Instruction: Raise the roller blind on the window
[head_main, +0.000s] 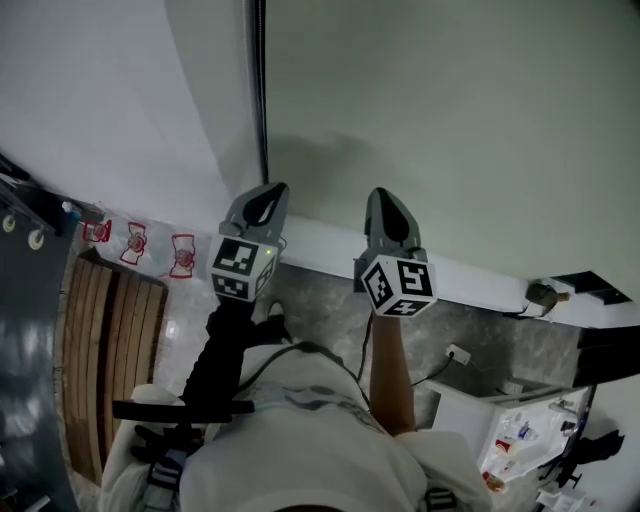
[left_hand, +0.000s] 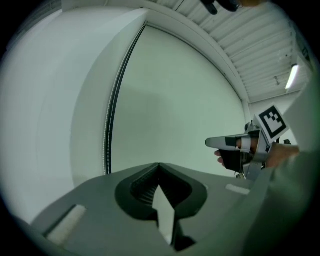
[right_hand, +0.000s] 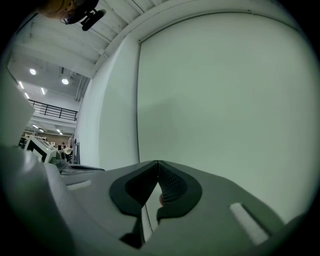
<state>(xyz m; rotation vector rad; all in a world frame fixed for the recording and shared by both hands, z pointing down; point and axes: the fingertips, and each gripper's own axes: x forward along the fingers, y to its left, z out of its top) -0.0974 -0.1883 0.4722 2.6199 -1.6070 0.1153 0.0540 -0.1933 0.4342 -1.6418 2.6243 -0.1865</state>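
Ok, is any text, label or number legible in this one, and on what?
No words or numbers can be read in any view.
Left marker cube and right marker cube: black-and-white square patterns only, no lettering.
Red printed marks at left: too small to read.
Labels on the small bottles at lower right: too small and blurred.

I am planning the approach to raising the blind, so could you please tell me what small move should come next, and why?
Probably shift the left tool sideways to the bead chain. The roller blind covers the window, the chain runs along its left edge close to that tool, and both it and the right tool are shut, empty and touching nothing.
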